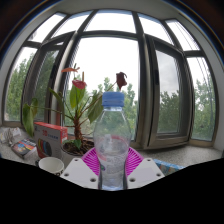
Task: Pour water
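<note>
**Bottle held upright before the bay window**

While a wide bay window with dark frames fills the background, green trees are seen through its panes. The hand-held gripper is pointed level toward the glass, and its two fingers are clamped on a clear plastic water bottle, one pink pad showing at each side of the body. The bottle is held upright, its blue cap in place; the water level cannot be told. Behind it, a potted plant with long leaves and a reddish bloom is set on the sill. A white cup is placed near the left finger; its contents are hidden.
</note>
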The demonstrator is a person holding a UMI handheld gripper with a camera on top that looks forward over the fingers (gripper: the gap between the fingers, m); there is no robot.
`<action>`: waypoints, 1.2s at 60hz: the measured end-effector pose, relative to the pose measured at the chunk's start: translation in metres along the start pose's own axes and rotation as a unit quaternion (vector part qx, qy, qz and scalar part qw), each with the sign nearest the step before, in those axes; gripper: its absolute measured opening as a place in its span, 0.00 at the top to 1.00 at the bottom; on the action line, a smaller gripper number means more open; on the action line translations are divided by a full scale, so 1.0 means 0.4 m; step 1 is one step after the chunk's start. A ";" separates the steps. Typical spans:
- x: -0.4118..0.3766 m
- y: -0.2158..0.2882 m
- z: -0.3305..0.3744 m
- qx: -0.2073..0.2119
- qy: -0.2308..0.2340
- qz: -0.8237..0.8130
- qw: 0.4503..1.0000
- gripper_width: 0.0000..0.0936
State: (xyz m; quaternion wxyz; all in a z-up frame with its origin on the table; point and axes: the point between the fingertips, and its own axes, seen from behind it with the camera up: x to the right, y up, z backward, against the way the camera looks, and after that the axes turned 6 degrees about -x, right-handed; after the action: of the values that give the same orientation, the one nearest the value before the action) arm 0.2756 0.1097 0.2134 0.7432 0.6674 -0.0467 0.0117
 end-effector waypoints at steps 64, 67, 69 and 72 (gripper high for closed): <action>-0.044 -0.194 0.403 -0.164 -0.096 -0.038 0.981 0.08; -0.069 -0.175 0.472 -0.159 -0.099 -0.038 0.981 0.09; -0.083 -0.164 0.518 -0.157 -0.102 -0.040 0.982 0.09; -0.105 -0.148 0.585 -0.155 -0.103 -0.039 0.982 0.09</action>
State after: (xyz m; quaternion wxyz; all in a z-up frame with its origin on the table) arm 0.2261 -0.1273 0.1759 0.8287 0.5429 -0.0985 -0.0939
